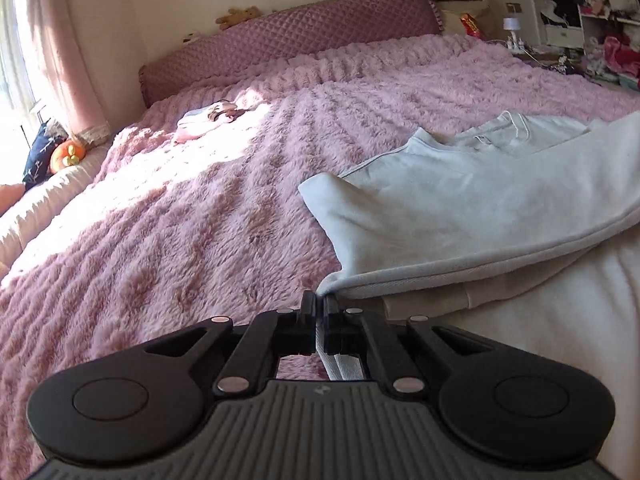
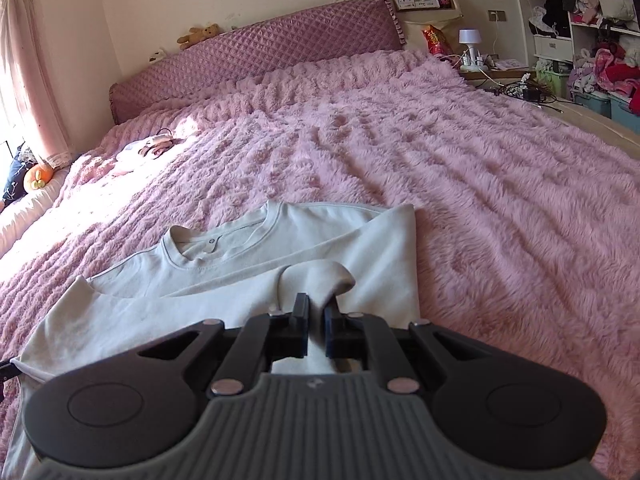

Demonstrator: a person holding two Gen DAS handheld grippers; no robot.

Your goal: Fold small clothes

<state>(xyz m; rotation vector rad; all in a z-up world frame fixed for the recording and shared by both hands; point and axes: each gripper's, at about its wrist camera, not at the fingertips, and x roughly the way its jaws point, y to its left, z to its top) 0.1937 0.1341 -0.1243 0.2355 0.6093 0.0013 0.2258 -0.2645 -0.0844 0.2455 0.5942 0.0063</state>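
The white shirt (image 2: 248, 280) lies on the pink blanket (image 2: 480, 184), neck end far from both grippers, bottom end close to them. So its long way runs straight ahead, away from the person.

Left gripper (image 1: 320, 300) is pinched tight on the shirt's bottom edge at the left corner. Right gripper (image 2: 317, 304) is pinched tight on a bunched bit of the shirt near the right side.

Both are at the near end, L & R about level. I think the next move is forward, carrying the bottom up toward the neck.
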